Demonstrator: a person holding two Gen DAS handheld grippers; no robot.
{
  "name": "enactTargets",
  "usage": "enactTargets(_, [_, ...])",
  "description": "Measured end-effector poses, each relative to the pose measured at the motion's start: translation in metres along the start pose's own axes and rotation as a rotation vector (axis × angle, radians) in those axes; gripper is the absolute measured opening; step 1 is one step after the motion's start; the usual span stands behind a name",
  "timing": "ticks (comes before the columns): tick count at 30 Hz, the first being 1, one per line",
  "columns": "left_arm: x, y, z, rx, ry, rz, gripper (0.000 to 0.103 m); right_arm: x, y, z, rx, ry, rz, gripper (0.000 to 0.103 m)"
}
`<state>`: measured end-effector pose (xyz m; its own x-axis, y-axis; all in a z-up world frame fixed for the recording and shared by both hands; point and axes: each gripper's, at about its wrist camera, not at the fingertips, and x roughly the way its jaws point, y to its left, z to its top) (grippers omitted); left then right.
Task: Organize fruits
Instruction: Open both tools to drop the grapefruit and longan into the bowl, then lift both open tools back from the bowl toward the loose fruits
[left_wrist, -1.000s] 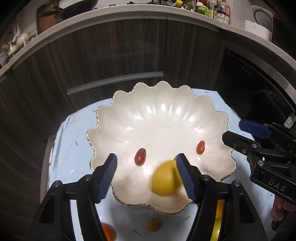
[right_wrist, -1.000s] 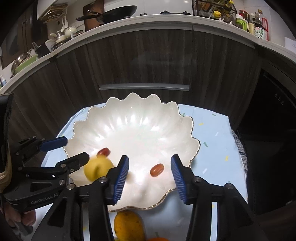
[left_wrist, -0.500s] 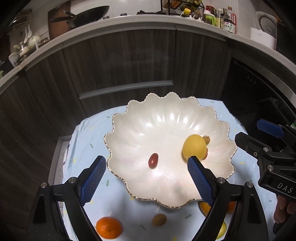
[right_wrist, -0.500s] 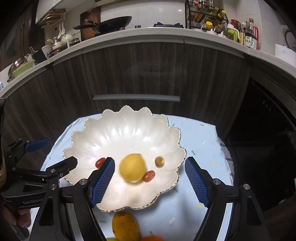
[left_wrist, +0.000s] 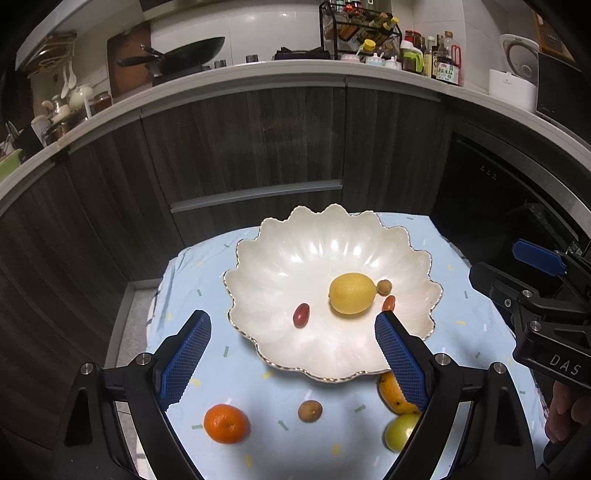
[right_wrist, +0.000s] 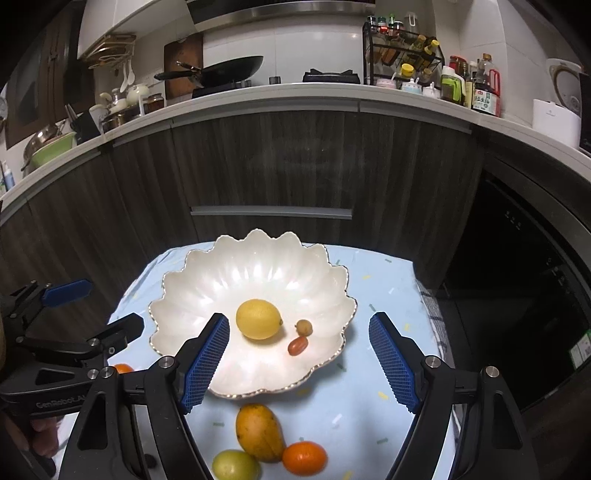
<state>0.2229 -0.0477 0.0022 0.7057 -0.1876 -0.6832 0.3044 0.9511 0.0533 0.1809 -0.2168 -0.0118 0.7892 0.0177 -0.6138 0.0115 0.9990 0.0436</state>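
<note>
Two handheld grippers hang above a small bench (left_wrist: 461, 295) draped in a pale blue cloth, both angled down toward a white scalloped bowl (left_wrist: 295, 258) with a gilt rim that sits toward the far side of the cloth, in front of dark wood kitchen cabinets. The left gripper (left_wrist: 291, 354) has its blue ribbed jaws standing wide apart, having just been opening, and nothing lies between them or touches the pads. The right gripper (right_wrist: 299, 363) likewise shows its jaws well spread after opening, with no fruit in its grasp. Inside the bowl a yellow lemon (right_wrist: 258, 319) rests near the middle; just beside it lie a small tan round fruit (right_wrist: 304, 327) and a red cherry tomato (right_wrist: 297, 345), the two close together, while a second cherry tomato (left_wrist: 301, 315) lies apart on the lemon's other side in the left wrist view. Outside the bowl, on the near stretch of cloth, a mango (right_wrist: 258, 432) lies lengthwise just short of the rim, with a yellow-green round fruit (right_wrist: 236, 466) and an orange (right_wrist: 304, 458) close against its near end. A second orange (left_wrist: 226, 423) sits further toward the left side of the bench, and a small brown round fruit (left_wrist: 310, 410) lies between it and the mango. A person's fingers (left_wrist: 565, 410) curl around the right gripper's handle at the edge of the left wrist view.
</note>
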Motion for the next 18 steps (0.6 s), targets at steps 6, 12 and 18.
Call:
enactTargets(6, [-0.016,-0.004,-0.005,0.003,-0.016,0.003,0.091,-0.015,0.000,-0.003,-0.002,-0.011,-0.005,0.079])
enactTargets(12, [-0.028,-0.007,-0.012,0.004,-0.026,0.013,0.091,-0.025,-0.001,-0.010,-0.004,-0.014,-0.007,0.079])
enactTargets(18, [-0.035,-0.009,-0.024,0.005,-0.018,0.027,0.091,-0.031,0.001,-0.019,-0.010,-0.011,-0.005,0.079])
